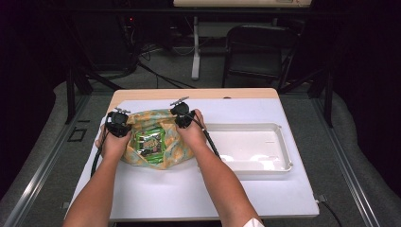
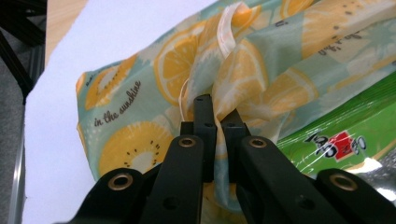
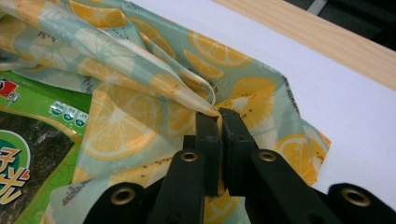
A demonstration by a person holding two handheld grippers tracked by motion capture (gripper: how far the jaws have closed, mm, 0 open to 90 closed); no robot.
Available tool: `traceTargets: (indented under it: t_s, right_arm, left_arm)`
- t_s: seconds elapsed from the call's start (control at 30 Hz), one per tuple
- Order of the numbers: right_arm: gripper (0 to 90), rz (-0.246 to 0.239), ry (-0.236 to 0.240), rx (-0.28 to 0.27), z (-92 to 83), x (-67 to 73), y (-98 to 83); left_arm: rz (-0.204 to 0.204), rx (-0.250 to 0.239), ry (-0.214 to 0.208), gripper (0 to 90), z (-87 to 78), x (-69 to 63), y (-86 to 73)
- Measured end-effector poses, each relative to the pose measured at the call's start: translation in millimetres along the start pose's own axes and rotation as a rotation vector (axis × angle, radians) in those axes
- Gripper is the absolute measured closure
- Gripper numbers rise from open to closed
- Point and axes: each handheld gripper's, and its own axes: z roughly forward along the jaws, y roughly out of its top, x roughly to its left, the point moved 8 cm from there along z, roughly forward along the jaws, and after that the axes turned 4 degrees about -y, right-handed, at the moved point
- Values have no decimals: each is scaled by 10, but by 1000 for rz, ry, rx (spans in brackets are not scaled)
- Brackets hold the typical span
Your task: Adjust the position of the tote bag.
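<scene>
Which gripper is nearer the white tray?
Right. The right gripper, pinching the bag's right edge, sits just left of the white tray; the left gripper holds the bag's far-left edge.

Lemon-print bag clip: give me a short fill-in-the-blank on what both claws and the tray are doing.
1. The left claw is shut on the ____ of the lemon-print bag.
2. The packet inside the bag is mostly ____ in colour.
3. The white tray lies beside the ____ claw.

Missing words: rim; green; right
</scene>
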Motion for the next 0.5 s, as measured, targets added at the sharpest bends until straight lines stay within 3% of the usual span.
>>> traceTargets:
  t_s: [0.23, 0.33, 0.5]
  right_arm:
    - [795, 5, 26, 20, 34, 30, -82]
    - [707, 30, 68, -26, -64, 46, -13]
    - [658, 29, 121, -117, -321, 103, 135]
  left_arm:
    - [12, 18, -12, 895, 29, -29, -28]
    - [17, 22, -12, 894, 26, -24, -39]
    - [15, 17, -11, 893, 22, -28, -40]
